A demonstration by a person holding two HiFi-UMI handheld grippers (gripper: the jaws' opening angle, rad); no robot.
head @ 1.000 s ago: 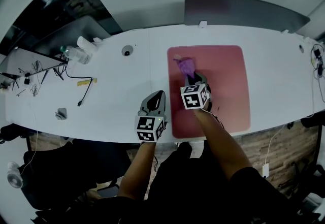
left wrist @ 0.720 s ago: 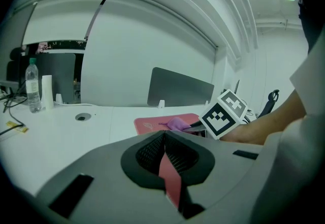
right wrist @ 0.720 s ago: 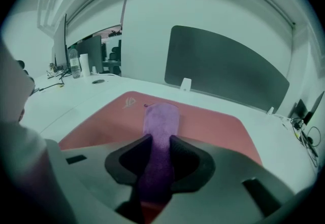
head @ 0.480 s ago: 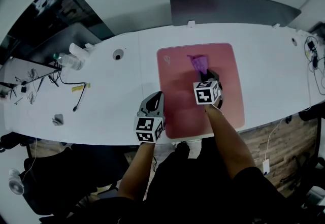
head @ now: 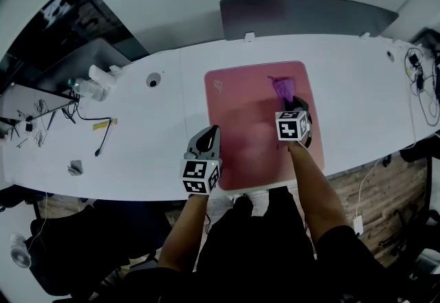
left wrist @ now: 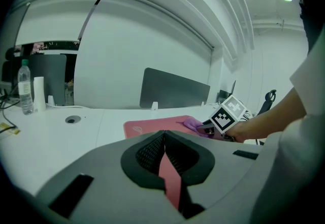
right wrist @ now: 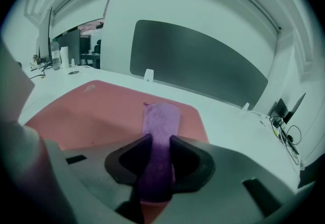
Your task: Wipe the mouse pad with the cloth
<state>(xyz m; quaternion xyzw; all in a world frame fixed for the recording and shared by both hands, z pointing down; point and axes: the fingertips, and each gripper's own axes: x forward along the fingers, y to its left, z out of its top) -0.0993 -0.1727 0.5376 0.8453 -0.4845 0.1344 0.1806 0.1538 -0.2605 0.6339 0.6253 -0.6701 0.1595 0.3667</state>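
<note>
1. Markings. The mouse pad [head: 251,137] is red and carries one small pale logo near its far left corner; the logo is too small to read. Each gripper bears one cube with black-and-white square markers. No other writing is legible.

2. Count. One mouse pad, one cloth [right wrist: 161,116], two grippers, one water bottle [left wrist: 24,88], one round hole [head: 153,80] in the table top, one grey panel [head: 309,13] along the table's far edge.

3. Right gripper [right wrist: 156,149]. Jaws are clamped on the near end of the purple cloth. The rest of the cloth lies flat on the right part of the mouse pad and stretches away from the jaws toward the pad's far edge.

4. Left gripper [left wrist: 163,136]. Jaws are pressed together with nothing between them. In the head view it sits at the pad's left edge, well apart from the cloth.

5. Location. The mouse pad lies flat on the white table [head: 357,88], near its middle. The bottle stands at the table's far left end.
</note>
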